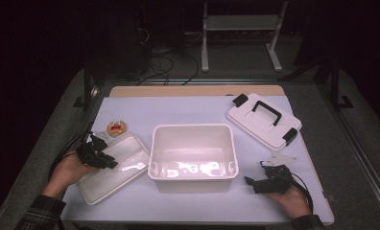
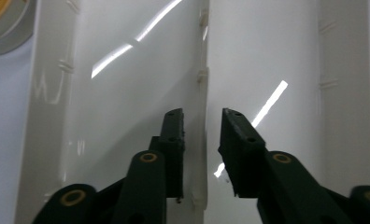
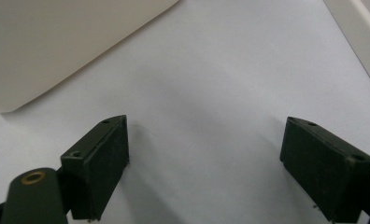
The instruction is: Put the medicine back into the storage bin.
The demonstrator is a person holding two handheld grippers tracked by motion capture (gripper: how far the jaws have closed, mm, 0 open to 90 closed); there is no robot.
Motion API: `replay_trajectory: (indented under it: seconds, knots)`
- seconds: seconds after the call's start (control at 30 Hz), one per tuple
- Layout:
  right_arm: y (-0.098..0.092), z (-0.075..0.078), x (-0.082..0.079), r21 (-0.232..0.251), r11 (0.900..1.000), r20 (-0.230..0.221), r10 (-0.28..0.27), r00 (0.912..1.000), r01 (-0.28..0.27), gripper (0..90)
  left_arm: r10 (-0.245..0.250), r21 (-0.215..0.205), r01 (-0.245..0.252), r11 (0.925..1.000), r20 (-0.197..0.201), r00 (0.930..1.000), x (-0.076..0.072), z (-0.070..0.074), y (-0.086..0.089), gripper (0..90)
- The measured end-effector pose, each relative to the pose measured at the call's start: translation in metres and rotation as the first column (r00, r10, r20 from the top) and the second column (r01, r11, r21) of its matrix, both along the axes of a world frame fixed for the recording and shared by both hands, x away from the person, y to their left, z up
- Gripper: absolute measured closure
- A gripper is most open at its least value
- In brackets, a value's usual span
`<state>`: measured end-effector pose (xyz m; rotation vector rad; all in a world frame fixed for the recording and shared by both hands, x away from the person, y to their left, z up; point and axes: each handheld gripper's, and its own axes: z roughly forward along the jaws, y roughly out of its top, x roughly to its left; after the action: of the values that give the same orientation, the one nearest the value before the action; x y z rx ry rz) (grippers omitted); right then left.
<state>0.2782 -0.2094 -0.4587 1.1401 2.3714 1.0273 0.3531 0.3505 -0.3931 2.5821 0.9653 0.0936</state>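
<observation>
A shallow white tray (image 1: 125, 143) with a raised divider down its middle lies at the left of the table. My left gripper (image 1: 112, 164) hangs low over it. In the left gripper view the divider (image 2: 202, 70) runs between the jaws of my left gripper (image 2: 202, 114). The jaws stand a little apart on either side of it, and the pads do not press on it. My right gripper (image 1: 249, 183) rests near the table's front right. Its jaws (image 3: 206, 126) are wide open over bare table with nothing between them.
A deep white bin (image 1: 193, 128) stands in the middle of the table, and its wall (image 3: 57, 46) is close to my right gripper. Its lid (image 1: 255, 127), with a black handle and latches, lies at the back right. A tape roll (image 1: 116, 127) sits behind the tray.
</observation>
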Motion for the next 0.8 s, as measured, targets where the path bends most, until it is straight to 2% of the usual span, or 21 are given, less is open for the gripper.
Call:
replay_trajectory:
  seconds: [0.37, 0.8]
  knots:
    - [0.000, 0.000, 0.000, 0.000, 1.000, 0.000, 0.000, 1.0000, 0.000, 14.7, 0.036, -0.018, -0.036, 0.9992, 0.022, 0.9991, 0.005, 0.024, 0.002, 40.6]
    - [0.000, 0.000, 0.000, -0.002, 1.000, 0.000, 0.000, 1.0000, 0.000, 14.7, 0.070, -0.027, -0.069, 0.9973, 0.039, 0.9968, 0.028, 0.041, 0.003, 28.4]
